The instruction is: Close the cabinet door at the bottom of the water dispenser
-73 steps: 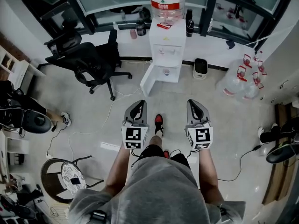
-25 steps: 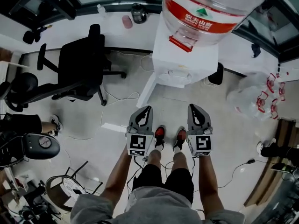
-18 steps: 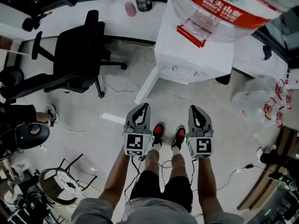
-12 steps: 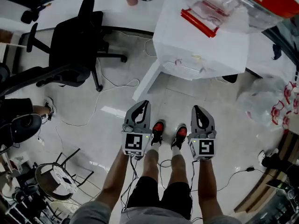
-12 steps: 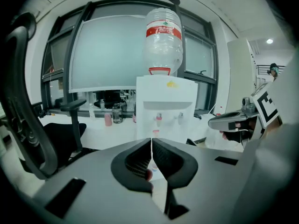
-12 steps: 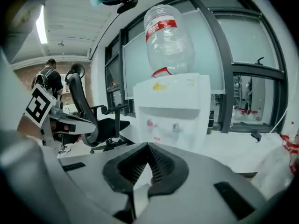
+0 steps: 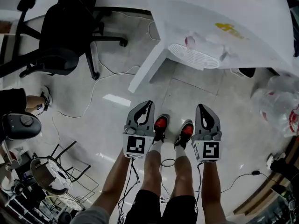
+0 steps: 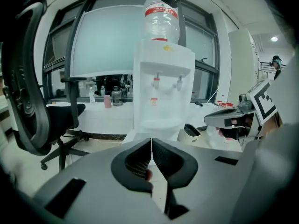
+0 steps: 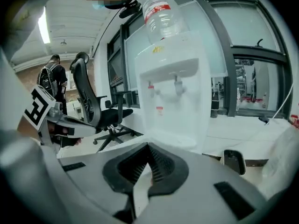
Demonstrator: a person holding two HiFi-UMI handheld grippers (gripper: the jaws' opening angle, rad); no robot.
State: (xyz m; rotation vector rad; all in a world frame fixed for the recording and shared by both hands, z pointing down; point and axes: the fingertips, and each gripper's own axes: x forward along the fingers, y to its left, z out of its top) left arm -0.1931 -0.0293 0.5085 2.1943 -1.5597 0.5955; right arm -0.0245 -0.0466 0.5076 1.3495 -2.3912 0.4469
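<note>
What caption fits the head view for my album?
Person facing a white water dispenser with its bottom cabinet door open, left gripper and right gripper both shut.

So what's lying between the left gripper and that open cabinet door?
Nothing: in the head view only bare floor separates the left gripper from the cabinet door.

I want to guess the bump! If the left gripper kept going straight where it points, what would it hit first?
Probably the open cabinet door at the water dispenser's bottom; the shut left gripper aims there. It tilts downward, so the floor might come first.
</note>
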